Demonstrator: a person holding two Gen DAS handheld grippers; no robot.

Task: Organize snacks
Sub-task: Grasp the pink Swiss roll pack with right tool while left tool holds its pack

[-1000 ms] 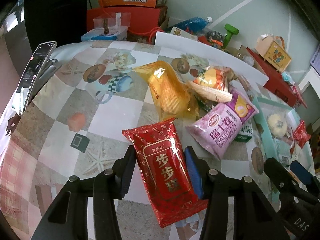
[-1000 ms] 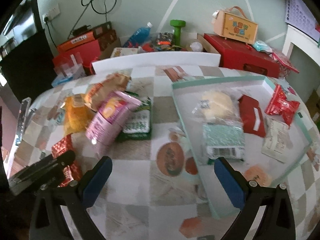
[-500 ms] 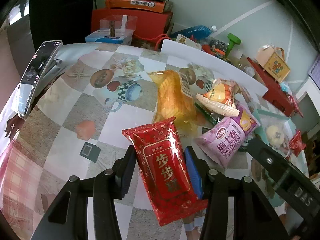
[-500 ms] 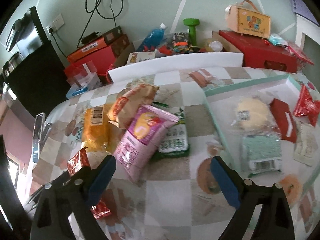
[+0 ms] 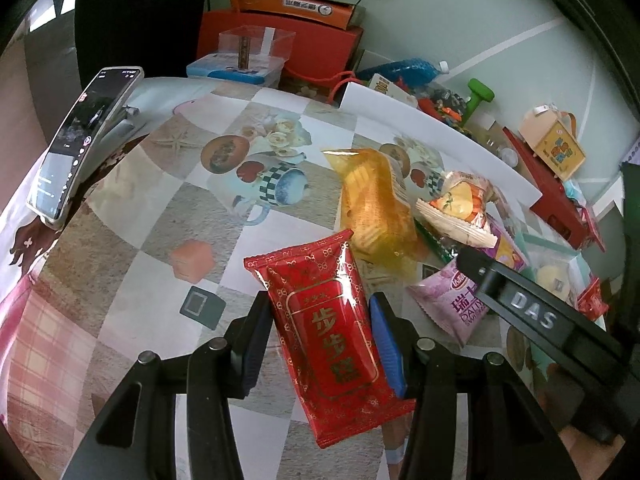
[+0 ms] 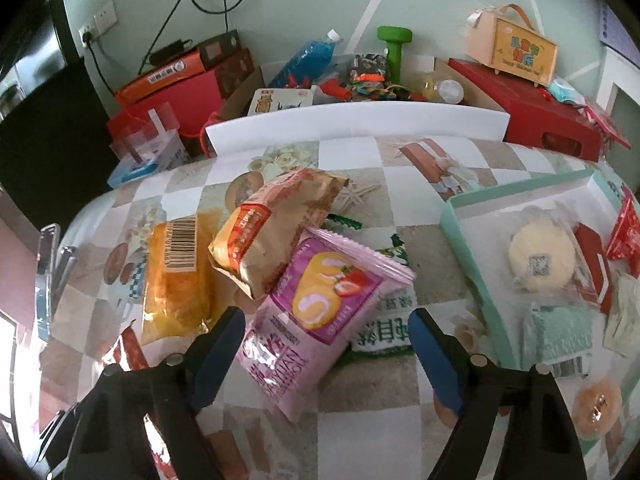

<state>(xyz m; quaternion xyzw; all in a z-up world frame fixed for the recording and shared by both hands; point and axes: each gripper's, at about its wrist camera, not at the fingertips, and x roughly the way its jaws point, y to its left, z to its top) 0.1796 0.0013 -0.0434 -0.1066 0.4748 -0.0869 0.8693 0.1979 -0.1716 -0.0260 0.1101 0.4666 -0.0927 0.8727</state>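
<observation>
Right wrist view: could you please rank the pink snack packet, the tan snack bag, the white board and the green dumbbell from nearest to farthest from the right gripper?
1. Pink snack packet, between the right gripper's fingers.
2. Tan snack bag, just beyond, overlapping the pink packet's far left end.
3. White board, standing at the table's far edge.
4. Green dumbbell, behind the board by the wall.

A phone [image 5: 82, 146] is propped at the left table edge. A green dumbbell [image 6: 394, 52], blue bottle [image 6: 310, 58] and red boxes [image 6: 548, 118] are seen behind, top of frame.
</observation>
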